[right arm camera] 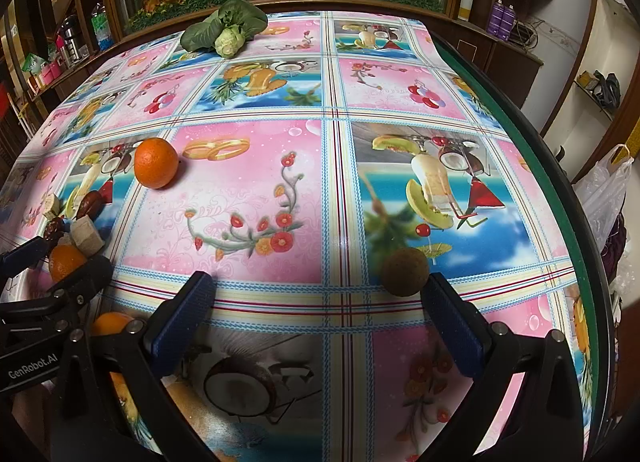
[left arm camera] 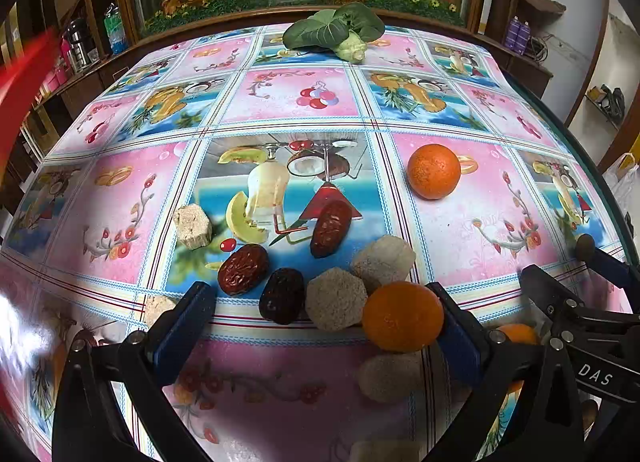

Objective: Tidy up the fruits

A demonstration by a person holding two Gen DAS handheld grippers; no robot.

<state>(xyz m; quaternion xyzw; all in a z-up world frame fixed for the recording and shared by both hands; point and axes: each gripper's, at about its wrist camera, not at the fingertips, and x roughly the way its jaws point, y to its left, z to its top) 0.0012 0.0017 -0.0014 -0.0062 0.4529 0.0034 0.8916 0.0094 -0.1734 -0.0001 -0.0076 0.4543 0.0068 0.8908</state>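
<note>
My left gripper (left arm camera: 326,322) is open over a cluster of food low on the fruit-print tablecloth. An orange (left arm camera: 402,316) lies against its right finger, with a beige hexagonal cake (left arm camera: 336,298) and a dark date (left arm camera: 282,300) also between the fingers. Two red dates (left arm camera: 331,228) (left arm camera: 243,269) and a second orange (left arm camera: 434,171) lie farther out. My right gripper (right arm camera: 320,314) is open, holding nothing. A brown kiwi (right arm camera: 404,272) rests just ahead of its right finger. The far orange (right arm camera: 156,168) shows at upper left in the right wrist view.
A bok choy (left arm camera: 336,32) lies at the table's far edge before a glass cabinet of plants. Beige blocks (left arm camera: 193,226) and pale lumps (left arm camera: 384,262) sit among the dates. A third orange (right arm camera: 110,324) lies beneath the left gripper. The table's green rim (right arm camera: 520,102) curves along the right.
</note>
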